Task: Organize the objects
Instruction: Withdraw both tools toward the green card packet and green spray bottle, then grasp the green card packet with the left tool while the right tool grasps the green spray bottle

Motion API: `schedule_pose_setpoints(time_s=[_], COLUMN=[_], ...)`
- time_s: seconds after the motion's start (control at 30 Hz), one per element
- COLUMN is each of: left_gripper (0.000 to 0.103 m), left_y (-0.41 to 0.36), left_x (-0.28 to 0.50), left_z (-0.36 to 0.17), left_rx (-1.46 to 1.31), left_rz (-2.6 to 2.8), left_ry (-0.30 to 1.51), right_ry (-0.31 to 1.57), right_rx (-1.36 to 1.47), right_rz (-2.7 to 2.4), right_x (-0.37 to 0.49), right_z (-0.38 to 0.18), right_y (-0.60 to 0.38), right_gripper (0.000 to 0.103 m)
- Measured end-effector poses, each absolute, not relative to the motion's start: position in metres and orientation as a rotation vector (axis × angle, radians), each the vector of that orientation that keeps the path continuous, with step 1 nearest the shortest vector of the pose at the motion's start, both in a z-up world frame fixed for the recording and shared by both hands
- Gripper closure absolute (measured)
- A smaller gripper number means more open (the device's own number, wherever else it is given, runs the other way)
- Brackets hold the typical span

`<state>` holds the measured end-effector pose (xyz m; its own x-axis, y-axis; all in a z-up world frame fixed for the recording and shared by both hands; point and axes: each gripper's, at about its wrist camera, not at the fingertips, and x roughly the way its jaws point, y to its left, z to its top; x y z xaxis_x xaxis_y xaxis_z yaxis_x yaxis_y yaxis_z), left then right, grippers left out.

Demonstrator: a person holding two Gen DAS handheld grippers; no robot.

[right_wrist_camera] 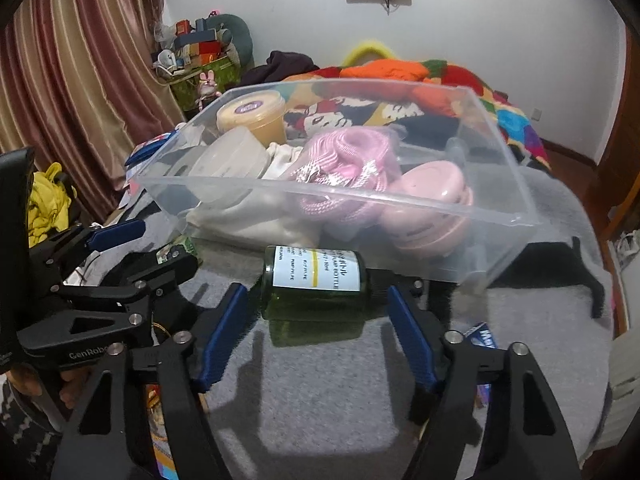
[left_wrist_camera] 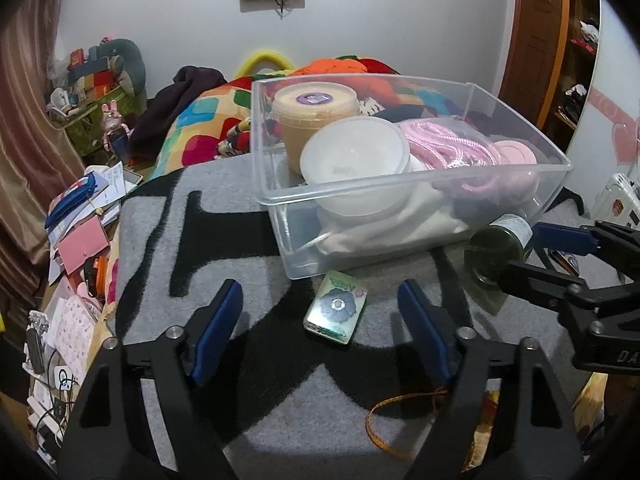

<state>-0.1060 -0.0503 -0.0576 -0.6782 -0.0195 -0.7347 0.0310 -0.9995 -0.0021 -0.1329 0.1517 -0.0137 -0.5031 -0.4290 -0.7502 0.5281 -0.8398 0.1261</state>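
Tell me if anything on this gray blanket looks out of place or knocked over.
The dark green bottle lies on its side against the clear bin, between the open right hand-held gripper fingers. A small green packet also sits loose outside the bin, ahead of the open left hand-held gripper.

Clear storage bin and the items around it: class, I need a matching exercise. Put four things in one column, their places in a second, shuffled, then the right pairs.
Things
1. green bottle
2. small flower-print packet
3. pink rope bundle
4. orange cord

Places
A. inside the clear bin, right of the white tub
B. lying on its side between the open fingers of the right gripper
C. on the grey blanket between the left gripper fingers
D. looped near the blanket's front edge

Pairs: 1-B, 2-C, 3-A, 4-D
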Motion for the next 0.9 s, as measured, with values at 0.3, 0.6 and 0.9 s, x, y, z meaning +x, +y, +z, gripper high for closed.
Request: schedule_pose_setpoints(time_s=[0.3,0.6,0.9], left_gripper=[0.058,0.079,0.079], left_y=[-0.047,-0.047,-0.047], left_x=[-0.111,-0.105,-0.094], left_z=[-0.066,-0.064,-0.064], left_rx=[1.328,1.323,1.309], left_rz=[-2.831,-2.847,-2.871], left_ry=[0.019,0.03,0.046], right_ry=[0.137,0.153,0.146], right_rx=[1.116,1.086,1.047], right_rz=[-2.33,-2.343,-2.348], right_x=[-0.135,-0.127,-0.117], right_z=[-0.014,-0.012,-0.004], right_y=[0.152,0.151,0.158], right_gripper=[0.05,0.052,0.053])
